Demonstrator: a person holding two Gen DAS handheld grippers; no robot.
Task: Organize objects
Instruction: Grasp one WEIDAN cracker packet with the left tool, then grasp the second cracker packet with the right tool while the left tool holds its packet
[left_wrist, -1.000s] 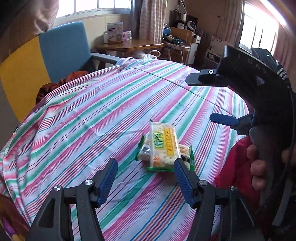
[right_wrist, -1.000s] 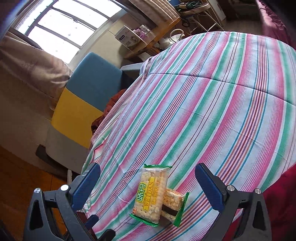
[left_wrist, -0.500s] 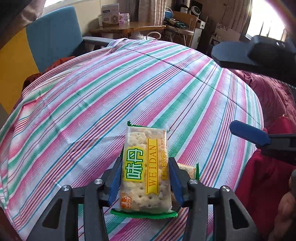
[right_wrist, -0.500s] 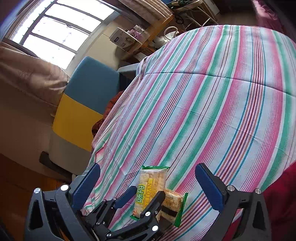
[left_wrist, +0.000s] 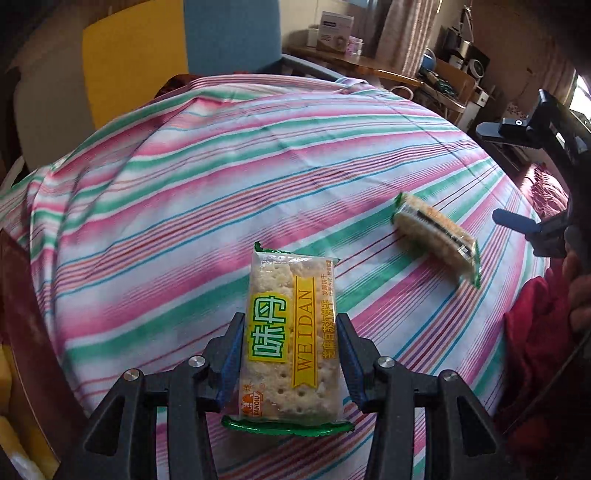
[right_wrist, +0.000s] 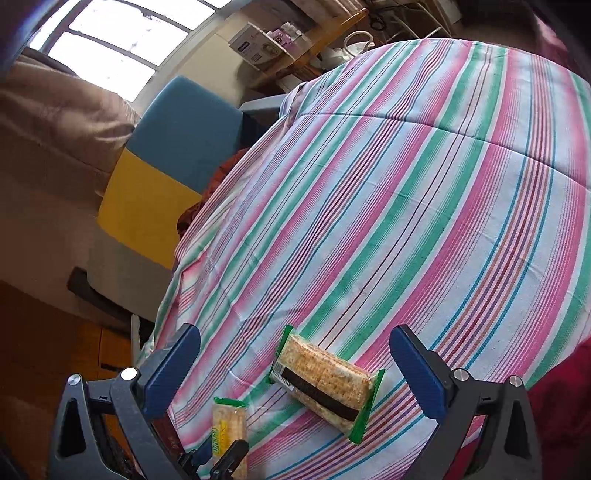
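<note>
My left gripper (left_wrist: 290, 354) is shut on a cracker pack (left_wrist: 291, 339) with a yellow and green label, held just above the striped tablecloth (left_wrist: 221, 184). The same pack shows at the bottom of the right wrist view (right_wrist: 228, 428). A second cracker pack (left_wrist: 436, 236) with a dark band lies on the cloth to the right. In the right wrist view this second pack (right_wrist: 325, 384) lies between the fingers of my right gripper (right_wrist: 295, 365), which is open and empty above it.
A blue and yellow chair (left_wrist: 177, 48) stands behind the table. A wooden side table with a box (left_wrist: 334, 27) is further back. A red cloth (left_wrist: 532, 325) lies at the table's right edge. The tablecloth's left edge drops off near the chair (right_wrist: 177, 258).
My left gripper closed on the labelled cracker pack, lifted it off the second pack and carried it left. The second pack now lies uncovered. My right gripper stayed open.
</note>
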